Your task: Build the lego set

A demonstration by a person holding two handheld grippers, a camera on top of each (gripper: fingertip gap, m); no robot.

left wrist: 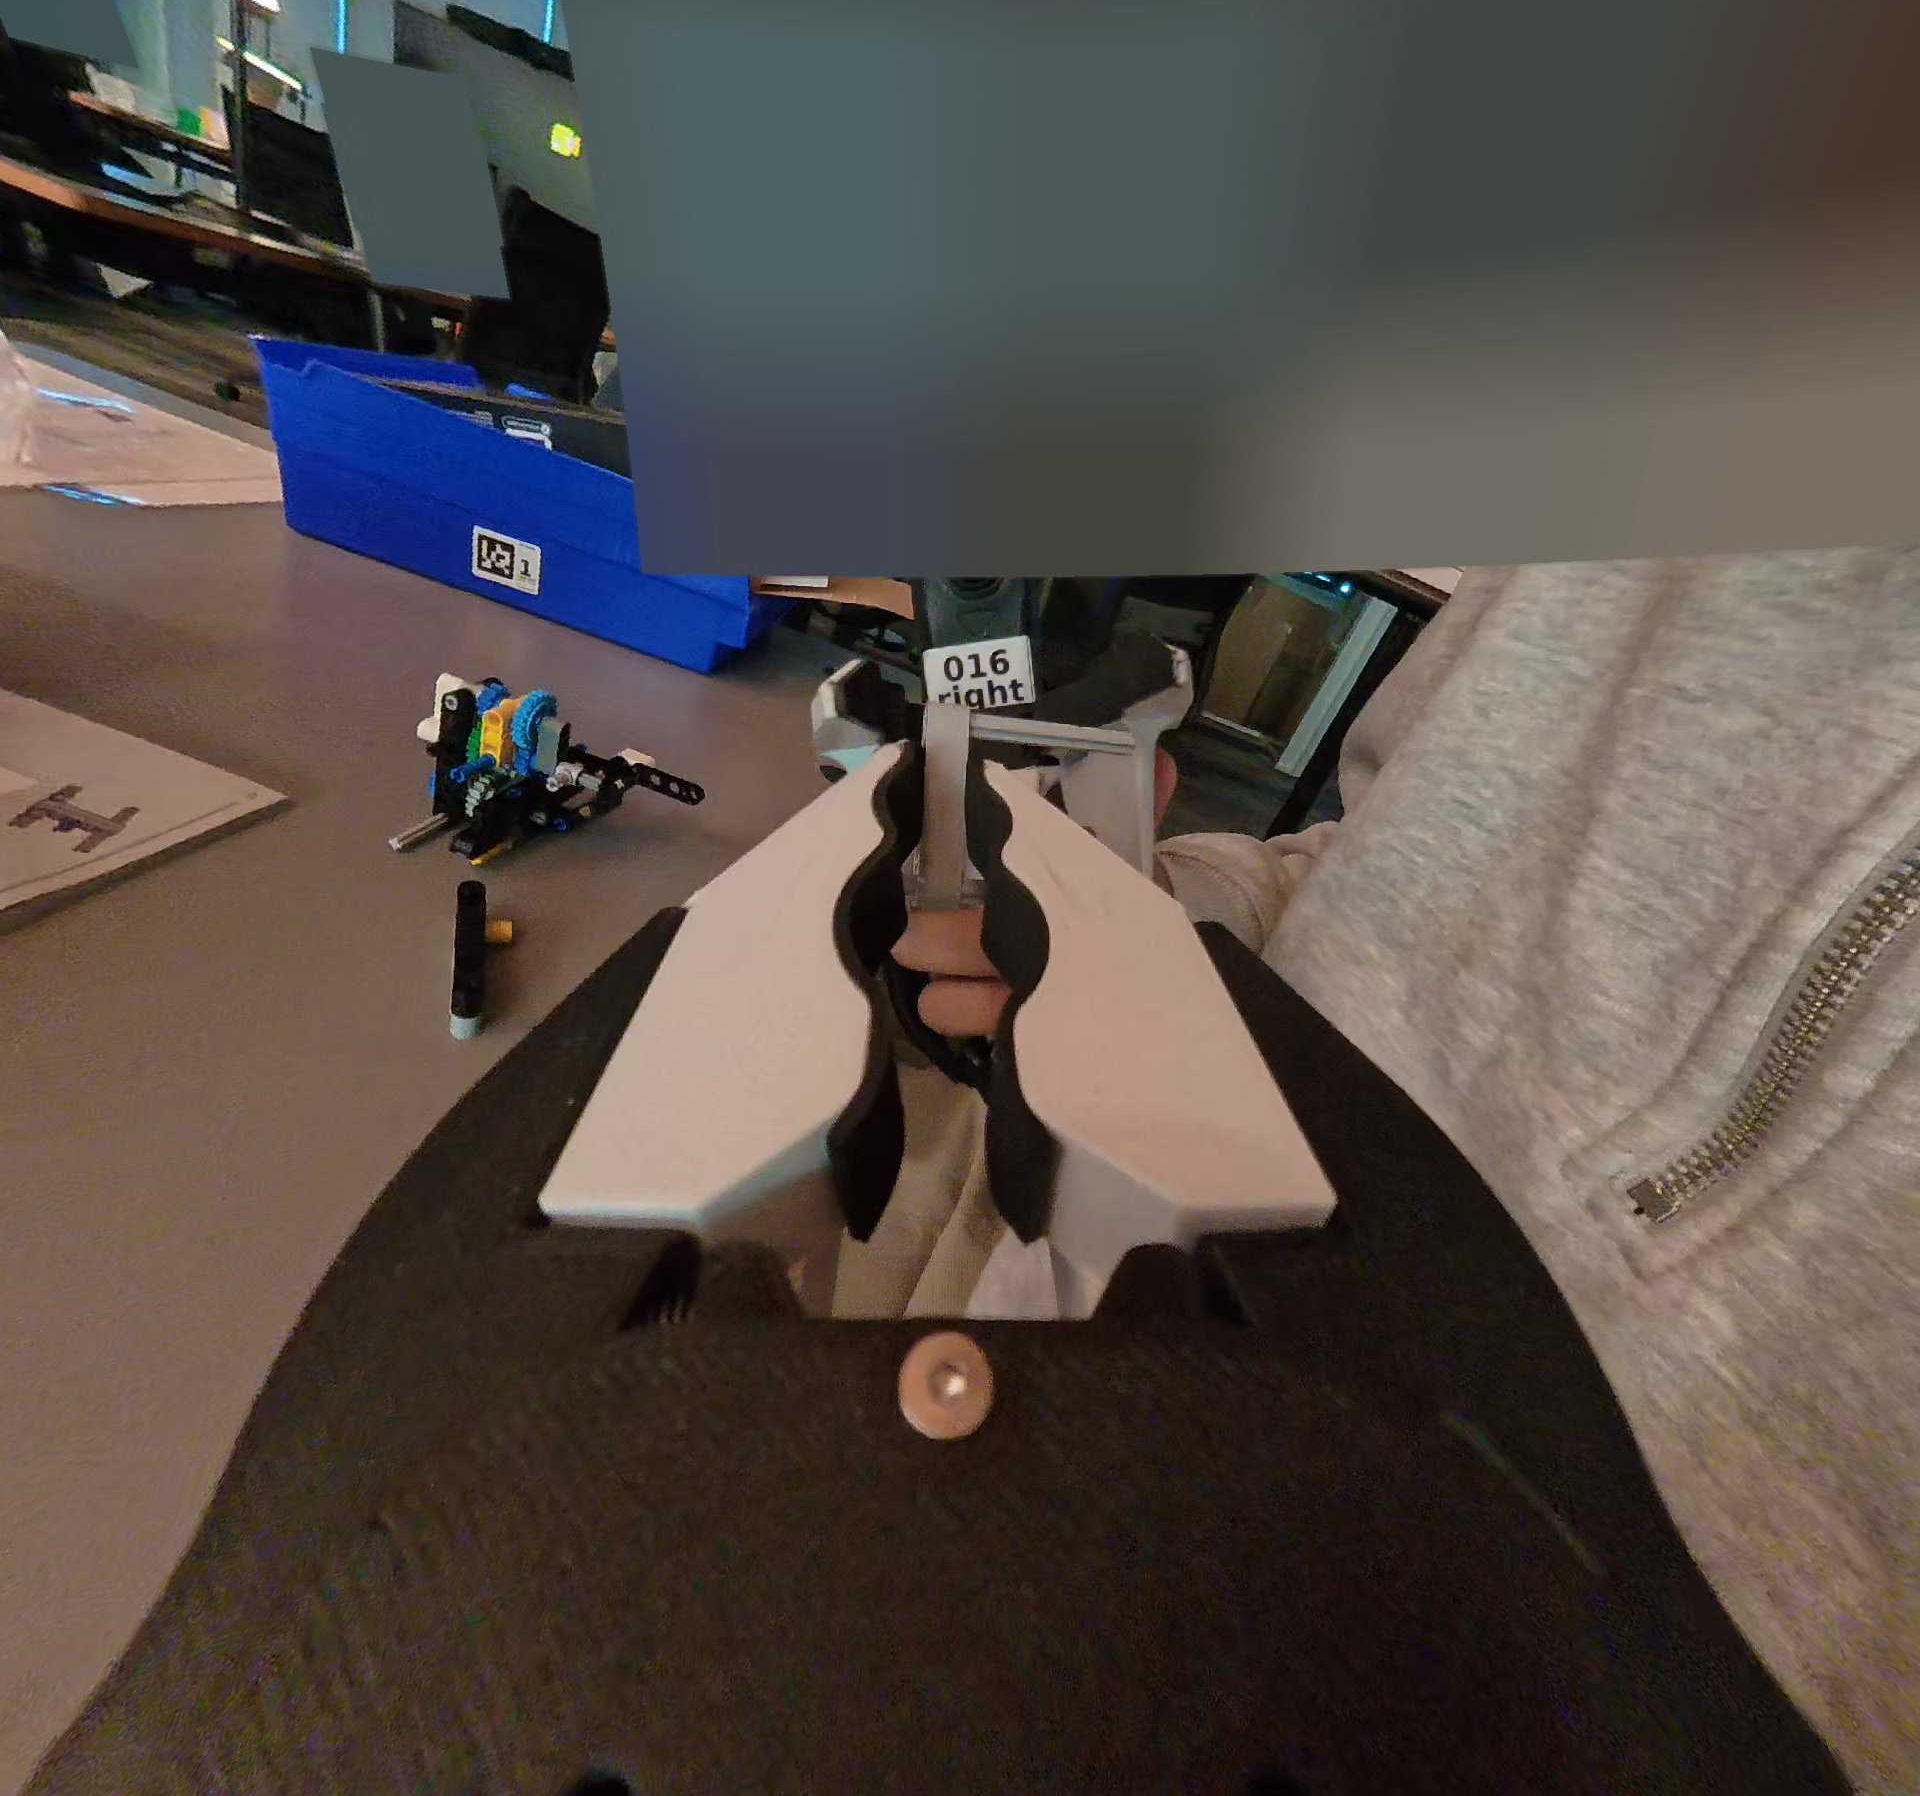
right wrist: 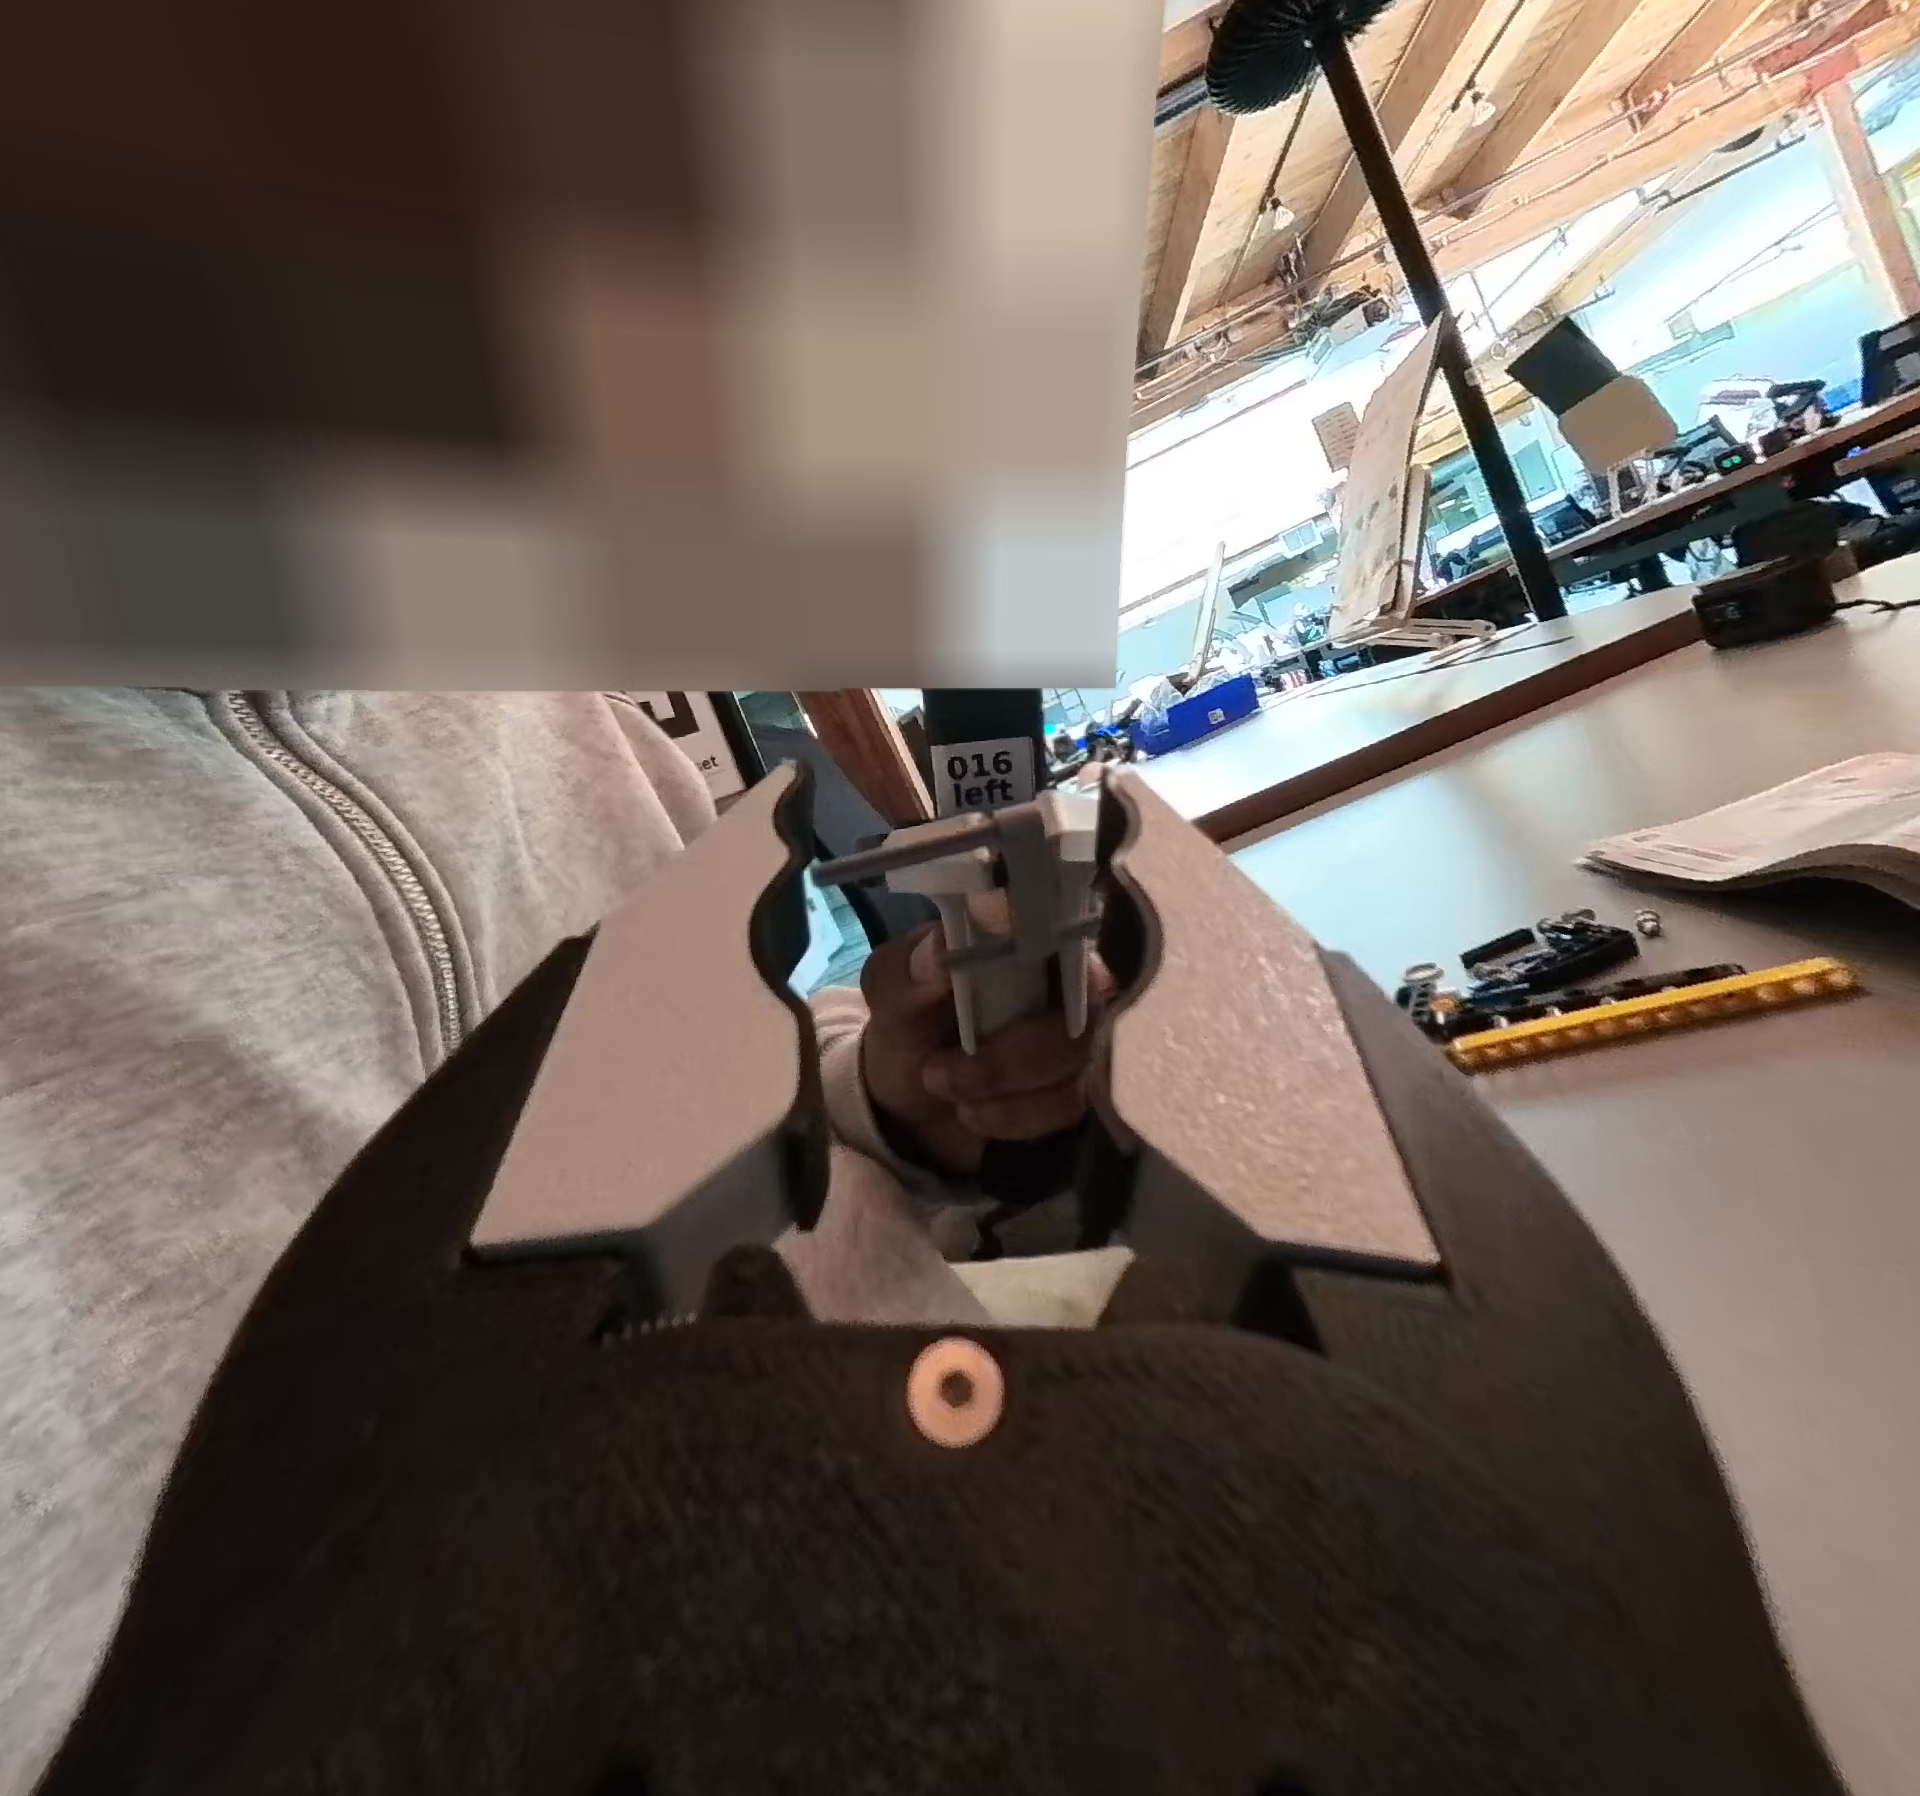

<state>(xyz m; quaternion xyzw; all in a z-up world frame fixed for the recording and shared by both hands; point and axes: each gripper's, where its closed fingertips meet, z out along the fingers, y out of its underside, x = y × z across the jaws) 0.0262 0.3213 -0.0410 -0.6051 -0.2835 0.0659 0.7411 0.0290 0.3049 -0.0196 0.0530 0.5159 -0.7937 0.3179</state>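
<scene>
A partly built lego assembly (left wrist: 520, 770) of black, blue, yellow and green parts sits on the grey table, left of my left gripper. A loose black axle piece with a yellow pin (left wrist: 470, 957) lies in front of it. My left gripper (left wrist: 940, 790) is off the table, its jaws only narrowly apart and empty, pointing at the right gripper's handle (left wrist: 1039, 738) held in a hand. My right gripper (right wrist: 956, 811) is open and empty, pointing at the left gripper's handle (right wrist: 997, 873). A long yellow beam (right wrist: 1652, 1008) and black lego parts (right wrist: 1538, 957) lie on the table to its right.
A blue bin (left wrist: 468, 479) stands behind the assembly. Instruction booklets lie at the left (left wrist: 104, 811) and at the right (right wrist: 1766, 842). A person's grey zip hoodie (left wrist: 1610, 915) fills the space behind both grippers. A black device (right wrist: 1766, 598) sits far back. My two grippers' fingertips are within a few centimetres of each other. From either gripper's tips it is about 20 cm to the partly built lego assembly (left wrist: 520, 770).
</scene>
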